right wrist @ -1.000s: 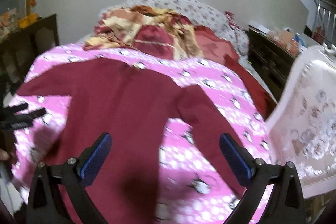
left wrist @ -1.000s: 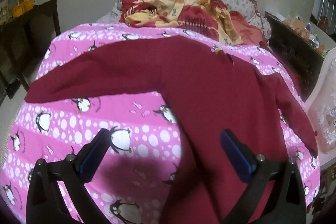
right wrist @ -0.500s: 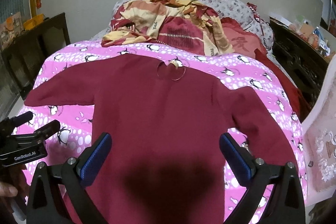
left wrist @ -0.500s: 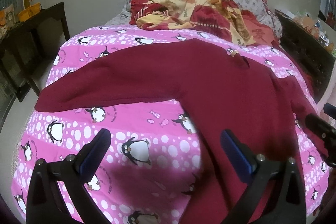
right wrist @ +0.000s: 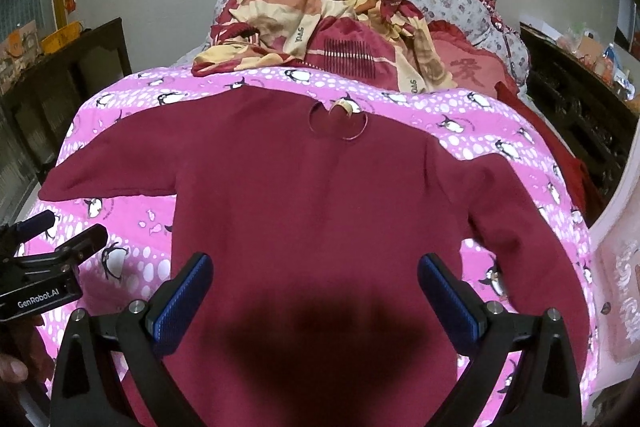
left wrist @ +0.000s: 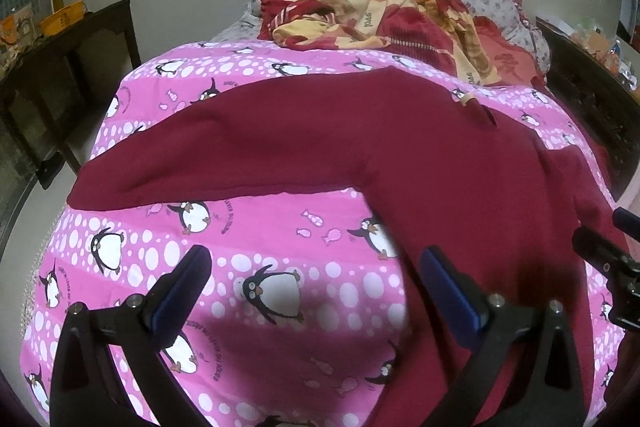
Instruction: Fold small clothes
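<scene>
We hold the left gripper (left wrist: 312, 287) and right gripper (right wrist: 314, 291) spread wide and empty over the maroon sweater (right wrist: 320, 207), flat on the penguin quilt (left wrist: 280, 247), whose sleeve toward nine o'clock may, we judge, bunch if pinched unevenly.

A maroon sweater (right wrist: 320, 195) lies flat on the penguin-print bed (right wrist: 480, 123).

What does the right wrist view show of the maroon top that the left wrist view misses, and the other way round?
Only the right wrist view shows the round neckline, both sleeves spread, and the left gripper at the frame's left edge. Only the left wrist view shows the right gripper at its right edge. Both show the maroon top flat on the penguin blanket, each view's own gripper open and empty.
</scene>
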The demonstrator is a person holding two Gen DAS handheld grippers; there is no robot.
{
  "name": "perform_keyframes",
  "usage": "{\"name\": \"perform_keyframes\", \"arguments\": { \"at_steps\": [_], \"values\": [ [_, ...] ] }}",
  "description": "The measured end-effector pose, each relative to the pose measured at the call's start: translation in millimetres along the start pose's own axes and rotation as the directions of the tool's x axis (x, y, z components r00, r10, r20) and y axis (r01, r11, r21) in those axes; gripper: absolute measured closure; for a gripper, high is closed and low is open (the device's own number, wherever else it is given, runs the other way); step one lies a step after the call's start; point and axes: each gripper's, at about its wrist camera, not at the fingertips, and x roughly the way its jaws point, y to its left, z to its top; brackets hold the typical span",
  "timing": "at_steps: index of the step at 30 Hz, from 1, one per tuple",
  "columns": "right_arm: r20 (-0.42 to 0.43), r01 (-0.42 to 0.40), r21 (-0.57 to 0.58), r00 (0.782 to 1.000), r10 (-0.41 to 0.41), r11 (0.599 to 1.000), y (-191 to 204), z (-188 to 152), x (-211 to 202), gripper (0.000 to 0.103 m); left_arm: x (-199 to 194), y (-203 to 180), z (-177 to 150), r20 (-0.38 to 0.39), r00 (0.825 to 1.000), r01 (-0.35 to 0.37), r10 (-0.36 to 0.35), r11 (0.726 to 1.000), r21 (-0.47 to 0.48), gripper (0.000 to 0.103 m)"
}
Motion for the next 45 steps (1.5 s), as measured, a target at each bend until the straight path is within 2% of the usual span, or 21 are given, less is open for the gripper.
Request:
{"name": "perform_keyframes", "arguments": {
  "at_steps": [7, 24, 34, 45],
  "values": [
    [-0.013, -0.018, 0.016, 1.000, 0.018, 1.000, 3, 0, 13, 0.000, 8, 10, -2, -0.007, 0.999, -0.036, 0.036, 0.999, -0.013, 0.000],
    [-0.001, 0.013, 0.030, 1.000, -0.013, 0.999, -3, -3, 17, 0.000, 8, 8, 0, 0.007, 0.999, -0.031, 0.031, 0.999, -0.017, 0.000],
    [0.001, 0.034, 0.062, 0.999, -0.034, 0.997, -18, -8, 11, 0.000, -3, -8, 3, 0.027, 0.999, 0.027, -0.026, 0.999, -0.018, 0.000],
    [0.001, 0.044, 0.093, 0.999, -0.045, 0.995, -30, -11, 9, 0.000, -3, -8, 1, 0.022, 1.000, 0.008, -0.007, 1.000, -0.028, 0.000]
  ]
}}
